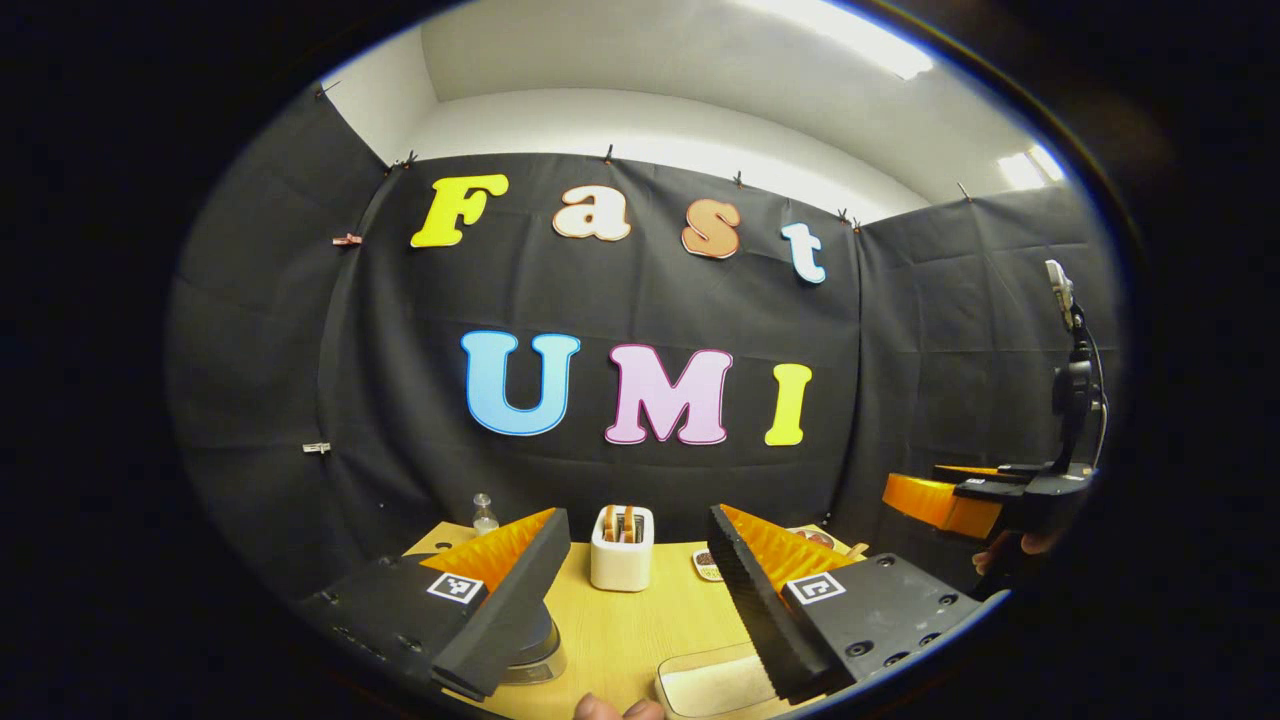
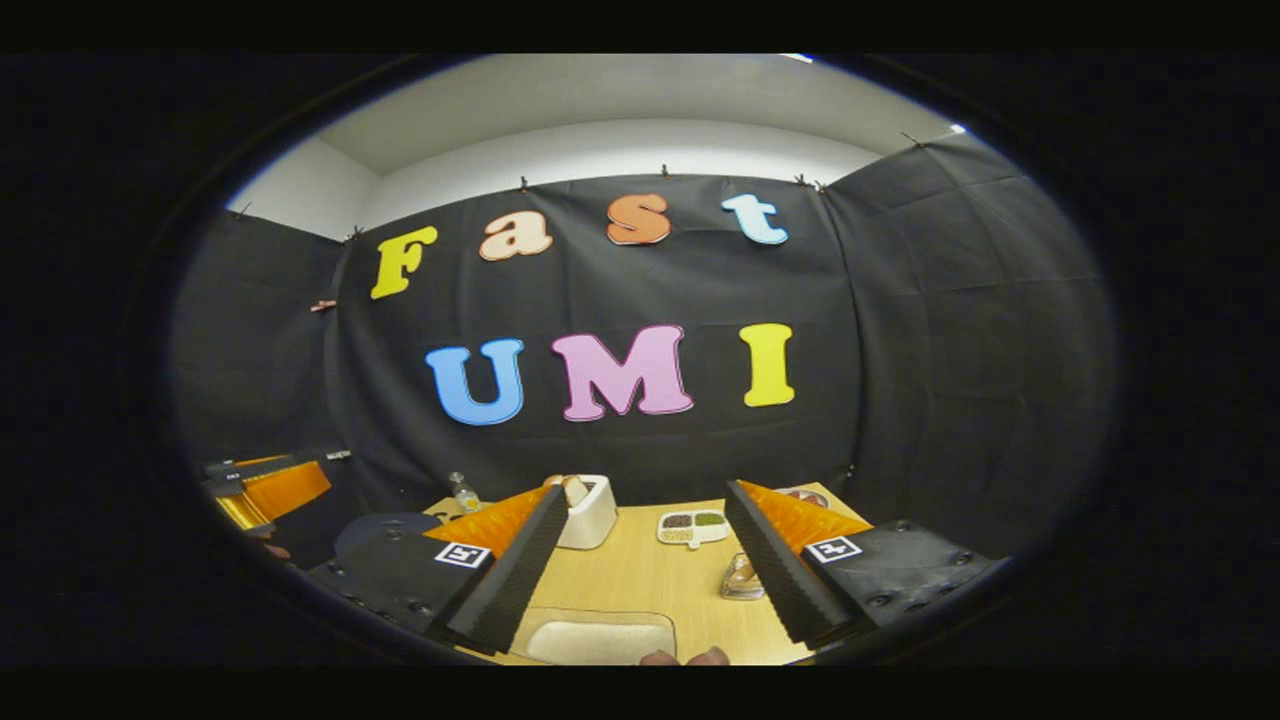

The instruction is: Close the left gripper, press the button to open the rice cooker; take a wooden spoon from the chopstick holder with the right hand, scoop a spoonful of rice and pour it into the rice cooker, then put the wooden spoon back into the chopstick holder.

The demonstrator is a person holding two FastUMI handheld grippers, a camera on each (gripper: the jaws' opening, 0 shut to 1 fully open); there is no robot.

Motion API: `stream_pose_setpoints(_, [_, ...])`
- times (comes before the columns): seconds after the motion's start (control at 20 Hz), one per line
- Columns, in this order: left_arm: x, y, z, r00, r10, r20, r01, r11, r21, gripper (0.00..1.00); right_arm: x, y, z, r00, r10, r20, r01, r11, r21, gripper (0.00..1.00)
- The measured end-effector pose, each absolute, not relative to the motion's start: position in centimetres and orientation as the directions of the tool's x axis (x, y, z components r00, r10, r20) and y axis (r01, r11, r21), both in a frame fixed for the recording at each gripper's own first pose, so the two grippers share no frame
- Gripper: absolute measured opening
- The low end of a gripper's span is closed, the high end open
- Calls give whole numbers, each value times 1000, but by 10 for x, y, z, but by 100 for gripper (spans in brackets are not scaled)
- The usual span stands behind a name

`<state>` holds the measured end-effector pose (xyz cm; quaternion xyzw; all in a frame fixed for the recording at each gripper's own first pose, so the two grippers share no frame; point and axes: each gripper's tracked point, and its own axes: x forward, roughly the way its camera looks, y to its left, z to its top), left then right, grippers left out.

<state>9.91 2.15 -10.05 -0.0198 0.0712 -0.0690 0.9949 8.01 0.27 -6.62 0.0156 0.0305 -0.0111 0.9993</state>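
Wooden table (image 1: pixel 640 625): chopstick holder (image 1: pixel 621 548) upright, both hand-held grippers apparently open.

Set at the back middle of the pale wooden table (image 1: pixel 640 620): white squarish chopstick holder (image 1: pixel 621 560), with wooden utensils standing in it. Left of that, by the wall: small clear bottle (image 1: pixel 484 513). Right of the holder: white divided dish (image 2: pixel 692 527). On the near left: round dark rice cooker (image 1: pixel 535 645). At the near edge: clear shallow tray of rice (image 1: pixel 710 685).

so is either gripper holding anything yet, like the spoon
No. The left gripper and the right gripper are both open with nothing between their fingers. The chopstick holder stands untouched farther back on the table.
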Motion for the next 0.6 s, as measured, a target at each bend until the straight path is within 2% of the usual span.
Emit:
stream_pose_setpoints(0.05, [99,21,-100,981,-131,-144,125,991,-50,94,79,0,-61,999,-17,-39,18,1000,25,98])
stream_pose_setpoints(0.1, [98,19,-101,981,-123,-149,115,992,-60,90,77,-3,-57,1000,-13,-26,14,1000,13,98])
stream_pose_setpoints(0.2, [99,16,-98,983,-106,-151,95,993,-75,90,77,-3,-60,999,-1,-34,2,1000,22,98])
stream_pose_setpoints(0.25, [100,17,-98,984,-92,-153,82,994,-72,94,77,-3,-59,999,4,-33,-3,1000,31,98])
stream_pose_setpoints(0.35, [100,17,-97,986,-66,-153,57,996,-62,94,77,-2,-57,999,20,-32,-19,999,41,100])
stream_pose_setpoints(0.5, [96,15,-100,986,-27,-164,16,998,-66,94,76,-3,-56,999,37,-33,-35,998,58,98])
stream_pose_setpoints(0.55, [93,15,-101,986,-10,-167,-1,998,-64,90,75,-3,-56,998,47,-34,-44,997,65,98])
stream_pose_setpoints(0.6, [91,15,-100,986,6,-169,-17,998,-63,94,74,-3,-57,998,51,-36,-49,997,66,98])
